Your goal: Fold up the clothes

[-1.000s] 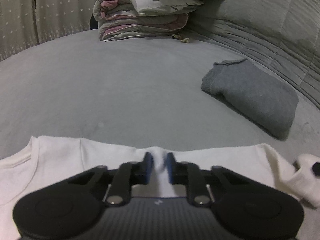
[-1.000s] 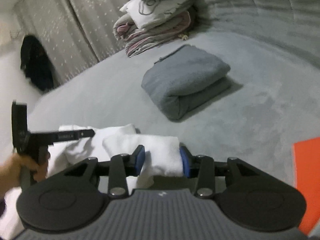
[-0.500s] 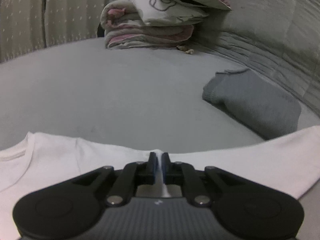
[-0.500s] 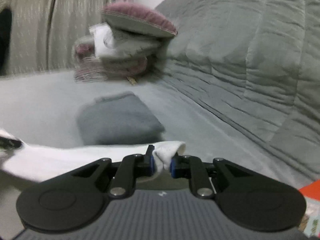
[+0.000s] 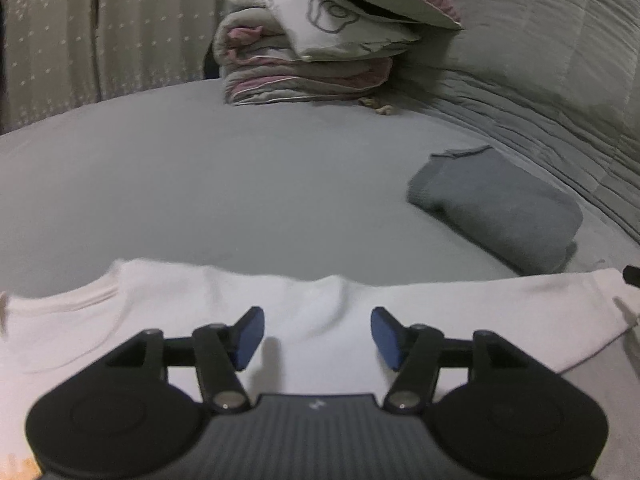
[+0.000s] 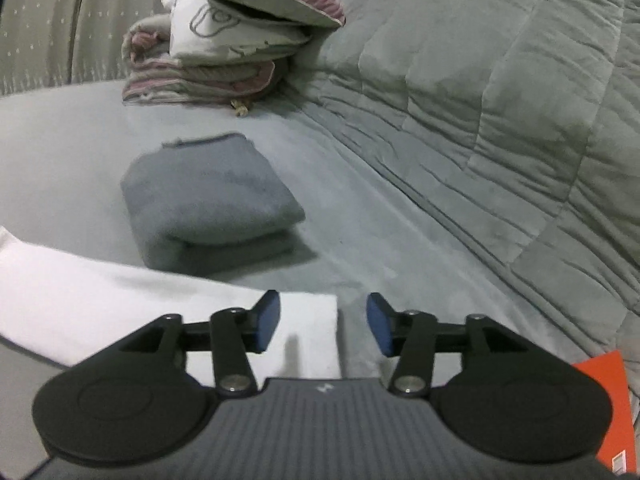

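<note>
Bed [image 5: 200, 184]: wide bare grey area beyond white T-shirt [image 5: 160, 320]; folded grey garment [image 5: 500, 208] to right, quilt [image 6: 480, 100] edge behind.
L gripper [image 5: 317, 334]: jaws opening, spread, shirt lies flat beneath, prob. not touching.
R gripper [image 6: 323, 326]: jaws opening, shirt's end under left jaw, unheld.

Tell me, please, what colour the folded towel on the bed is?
Plain grey; the folded towel shows best in the right wrist view.
</note>
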Motion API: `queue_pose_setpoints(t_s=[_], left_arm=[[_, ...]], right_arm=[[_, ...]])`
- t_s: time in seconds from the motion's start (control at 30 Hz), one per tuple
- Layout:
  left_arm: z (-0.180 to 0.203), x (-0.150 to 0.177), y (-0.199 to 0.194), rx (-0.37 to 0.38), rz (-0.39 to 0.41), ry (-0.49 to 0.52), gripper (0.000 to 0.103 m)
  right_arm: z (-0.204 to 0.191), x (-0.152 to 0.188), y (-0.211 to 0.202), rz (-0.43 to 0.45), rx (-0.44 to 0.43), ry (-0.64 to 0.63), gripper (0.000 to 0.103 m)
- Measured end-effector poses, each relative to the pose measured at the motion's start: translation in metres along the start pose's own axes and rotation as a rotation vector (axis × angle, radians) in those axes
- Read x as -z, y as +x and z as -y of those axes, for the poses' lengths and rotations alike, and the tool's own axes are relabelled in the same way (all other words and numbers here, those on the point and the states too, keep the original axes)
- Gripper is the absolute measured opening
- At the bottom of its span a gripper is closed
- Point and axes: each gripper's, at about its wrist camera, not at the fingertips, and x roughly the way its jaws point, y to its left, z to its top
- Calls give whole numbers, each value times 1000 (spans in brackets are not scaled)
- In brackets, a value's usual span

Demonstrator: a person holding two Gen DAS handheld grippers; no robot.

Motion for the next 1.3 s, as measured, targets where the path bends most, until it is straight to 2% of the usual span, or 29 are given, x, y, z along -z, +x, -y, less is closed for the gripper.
queue_pose_setpoints(t_s=[0.27, 0.43, 0.73, 0.93, 1.3], left_arm=[[-36, 3, -42, -94, -24, -34, 63], [-55, 6, -74, -127, -37, -49, 64], [-95, 19, -145, -185, -40, -77, 72], [-133, 40, -189, -232, -52, -82, 80], [-214, 98, -241, -302, -61, -203, 81]], right_arm=[[-25, -28, -32, 36, -77, 5, 54], [-46, -43, -54, 53, -122, 3, 54], [-84, -60, -104, 85, -222, 15, 57], [-113, -66, -135, 99, -284, -13, 60], [-182, -67, -163, 75, -439, 2, 65]])
